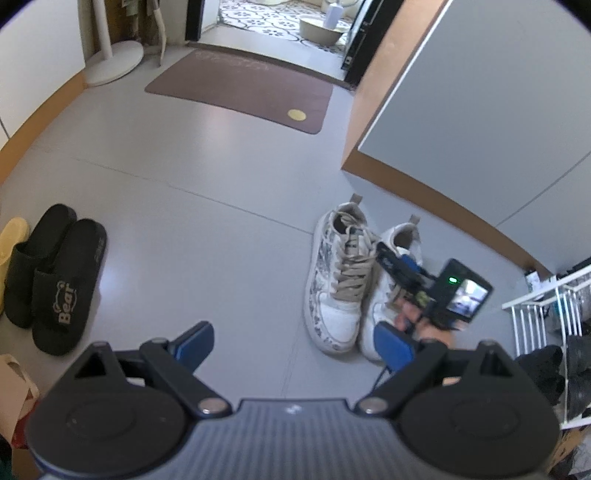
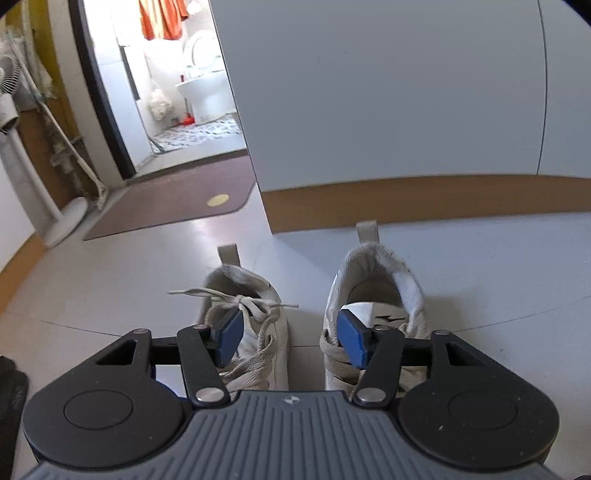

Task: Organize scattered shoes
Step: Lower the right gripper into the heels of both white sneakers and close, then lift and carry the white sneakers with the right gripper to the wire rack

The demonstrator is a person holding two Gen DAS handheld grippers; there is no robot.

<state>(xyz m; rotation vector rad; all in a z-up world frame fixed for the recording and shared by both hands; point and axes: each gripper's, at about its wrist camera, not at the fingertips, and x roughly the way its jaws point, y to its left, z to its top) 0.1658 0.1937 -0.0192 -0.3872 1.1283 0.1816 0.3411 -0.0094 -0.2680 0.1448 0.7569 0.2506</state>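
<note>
Right gripper [image 2: 291, 338], jaws apart, straddled the paired sneakers' [image 2: 258, 332] inner sides to lift both; left gripper [image 1: 291, 339] hovered open, empty.

This is a home, in the hallway outside a bathroom. The grey tiled floor [image 1: 207, 155] carries everyday footwear: a pair of white sneakers [image 1: 343, 280] by the wall and black slippers [image 1: 55, 277] opposite. A brown doormat [image 1: 240, 88] lies before a dark-framed doorway, beyond which a toilet [image 2: 203, 85] stands on patterned tiles, with an orange towel [image 2: 162, 18] hanging above. A standing fan [image 2: 22, 122] leans in the corner, and a white wire rack [image 1: 546, 317] stands at the right.
</note>
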